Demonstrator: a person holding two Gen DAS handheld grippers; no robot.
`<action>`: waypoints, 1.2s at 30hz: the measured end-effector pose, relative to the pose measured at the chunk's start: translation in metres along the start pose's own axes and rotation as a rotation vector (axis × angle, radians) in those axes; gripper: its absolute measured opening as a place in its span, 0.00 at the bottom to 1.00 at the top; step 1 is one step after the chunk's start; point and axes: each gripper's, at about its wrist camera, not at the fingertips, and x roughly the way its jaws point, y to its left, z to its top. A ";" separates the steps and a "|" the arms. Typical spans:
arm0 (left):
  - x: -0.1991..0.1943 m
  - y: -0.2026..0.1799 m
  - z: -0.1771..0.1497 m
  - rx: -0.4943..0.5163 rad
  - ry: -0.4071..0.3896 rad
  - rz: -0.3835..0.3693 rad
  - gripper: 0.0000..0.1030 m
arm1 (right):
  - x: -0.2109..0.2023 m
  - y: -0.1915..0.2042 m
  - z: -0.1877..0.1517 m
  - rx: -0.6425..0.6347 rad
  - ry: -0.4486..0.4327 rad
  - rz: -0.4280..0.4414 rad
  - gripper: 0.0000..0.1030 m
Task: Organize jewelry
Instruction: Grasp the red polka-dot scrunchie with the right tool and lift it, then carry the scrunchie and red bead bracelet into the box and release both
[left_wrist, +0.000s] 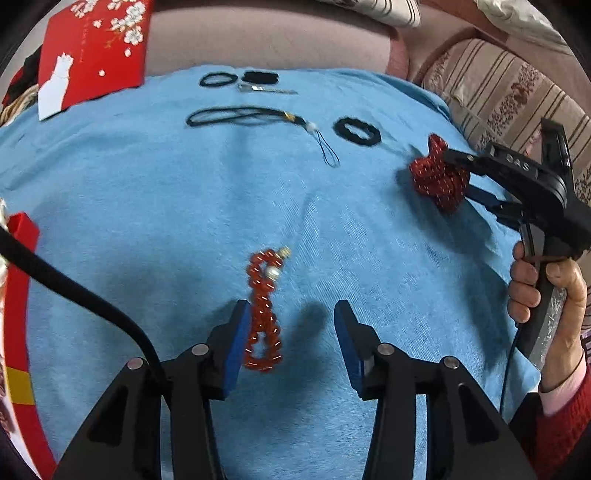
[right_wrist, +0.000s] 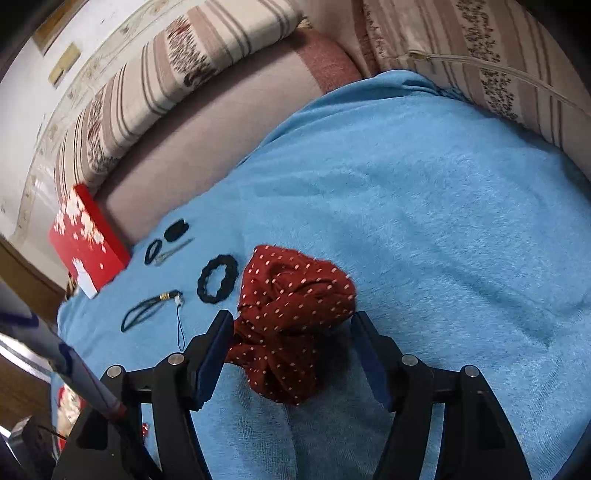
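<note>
A red bead bracelet (left_wrist: 264, 314) with a pearl and gold charm lies twisted on the blue towel (left_wrist: 147, 206), next to the left finger of my open left gripper (left_wrist: 290, 332). A dark red dotted scrunchie (right_wrist: 291, 317) lies between the fingers of my open right gripper (right_wrist: 291, 336), touching the left pad; both also show in the left wrist view, the scrunchie (left_wrist: 439, 181) and the right gripper (left_wrist: 461, 173). A black scrunchie (left_wrist: 356, 132), a black cord with charm (left_wrist: 255, 116), thin black hair ties (left_wrist: 218, 79) and a hair clip (left_wrist: 266, 88) lie further back.
A red box lid with white flowers (left_wrist: 92, 51) lies at the towel's far left corner. A red box rim (left_wrist: 18, 295) is at my left. Striped cushions (right_wrist: 184, 55) border the towel at the back and right. A black cable (left_wrist: 74, 288) crosses near the left gripper.
</note>
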 end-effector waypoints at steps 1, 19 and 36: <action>0.001 -0.002 -0.002 0.005 -0.003 0.012 0.44 | 0.002 0.004 -0.001 -0.018 0.001 -0.008 0.68; -0.075 -0.011 0.000 -0.067 -0.153 0.024 0.07 | -0.010 0.000 0.001 0.020 -0.012 0.024 0.09; -0.182 0.061 -0.055 -0.218 -0.290 0.143 0.07 | -0.053 0.069 -0.047 -0.191 -0.031 0.157 0.09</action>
